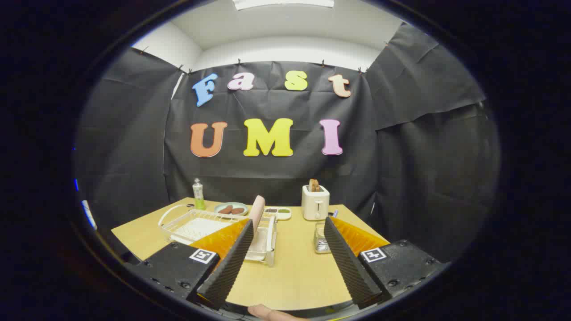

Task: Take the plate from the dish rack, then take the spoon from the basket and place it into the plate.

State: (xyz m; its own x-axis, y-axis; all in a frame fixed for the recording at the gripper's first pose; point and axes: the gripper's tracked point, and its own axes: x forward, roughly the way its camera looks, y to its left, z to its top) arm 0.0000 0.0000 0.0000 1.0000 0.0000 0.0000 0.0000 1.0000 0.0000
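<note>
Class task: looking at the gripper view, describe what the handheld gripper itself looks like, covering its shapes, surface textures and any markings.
The gripper has two wedge-shaped fingers with finely ribbed inner pads, standing apart with nothing between them. Each finger is mounted on a boxy black block with visible screws, and each block carries a small square black-and-white marker tag. Translucent orange ribbed panels sit behind the fingers.

A ceiling light panel overhead lights the booth brightly and evenly, so the table shows only soft, faint shadows and no harsh glare. The fisheye lens bends straight lines strongly toward the rim, while the centre is sharp. The fingers, set wide apart, look slightly soft.
</note>
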